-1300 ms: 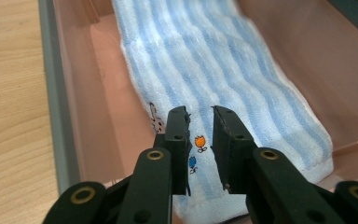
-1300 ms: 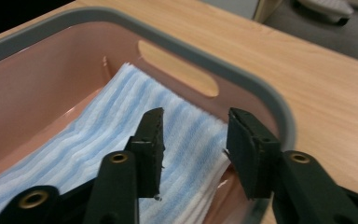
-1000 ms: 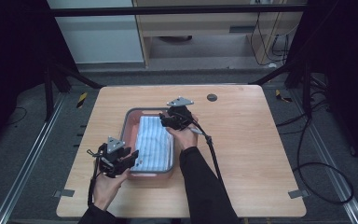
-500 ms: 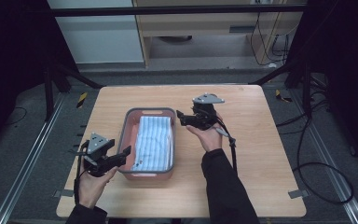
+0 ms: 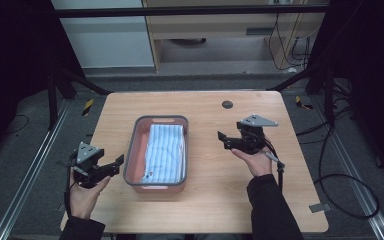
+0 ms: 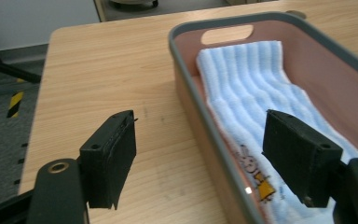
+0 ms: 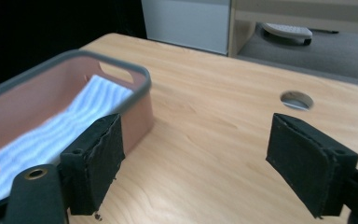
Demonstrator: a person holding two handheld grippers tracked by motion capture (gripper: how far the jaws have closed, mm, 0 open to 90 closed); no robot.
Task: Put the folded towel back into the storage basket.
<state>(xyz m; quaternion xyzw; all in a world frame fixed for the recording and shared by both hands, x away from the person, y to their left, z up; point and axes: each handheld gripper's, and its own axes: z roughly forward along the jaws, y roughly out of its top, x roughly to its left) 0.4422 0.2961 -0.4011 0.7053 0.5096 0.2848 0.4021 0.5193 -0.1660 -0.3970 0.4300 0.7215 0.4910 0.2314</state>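
Wooden table (image 5: 130, 115) with rounded corners. Round cable hole (image 5: 227, 104) near far edge, right of middle. Pink basin (image 5: 131, 150) with grey rim left of table's middle, long side running near to far. Folded blue-and-white striped towel (image 5: 166, 150) lying flat inside basin, small cartoon print (image 6: 256, 175) at its near end.

The person wears dark long sleeves. Each black tool, left tool (image 5: 97, 167) and right tool (image 5: 235, 141), carries a grey three-cornered plate, thick black padded jaws with screw holes, and a trailing black cable.
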